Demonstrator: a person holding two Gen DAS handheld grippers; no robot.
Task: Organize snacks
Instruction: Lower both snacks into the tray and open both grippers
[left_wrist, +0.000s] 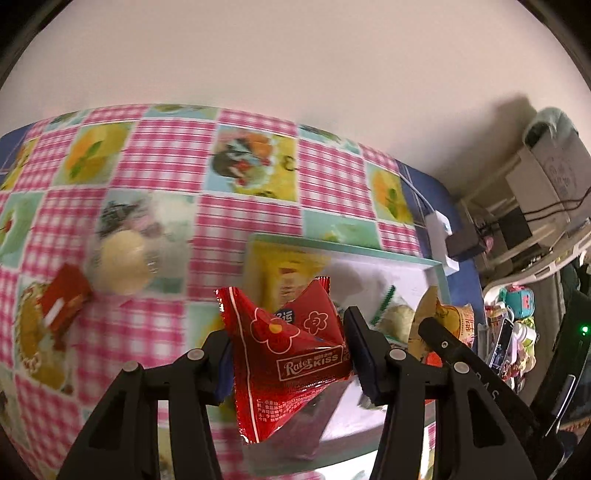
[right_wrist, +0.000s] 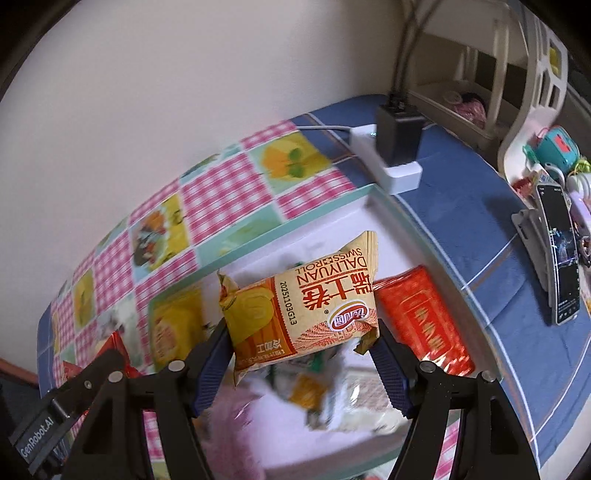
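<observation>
My left gripper (left_wrist: 288, 350) is shut on a red Rater Kiss snack packet (left_wrist: 291, 354) and holds it above the near edge of a white tray with a teal rim (left_wrist: 441, 284). My right gripper (right_wrist: 299, 350) is shut on a yellow-orange Daliyuan Swiss roll packet (right_wrist: 303, 306) and holds it above the same tray (right_wrist: 325, 206). In the tray lie a yellow packet (left_wrist: 280, 269), a red packet (right_wrist: 424, 321) and other blurred wrappers. On the cloth to the left lie a round pale cake in clear wrap (left_wrist: 125, 258) and a small red packet (left_wrist: 64, 299).
A pink checked tablecloth (left_wrist: 155, 155) covers a blue table (right_wrist: 461, 199). A white power strip with a black charger (right_wrist: 395, 147) sits behind the tray. A phone on a stand (right_wrist: 557, 254) and a shelf with toys (right_wrist: 554, 147) are at the right. A wall is behind.
</observation>
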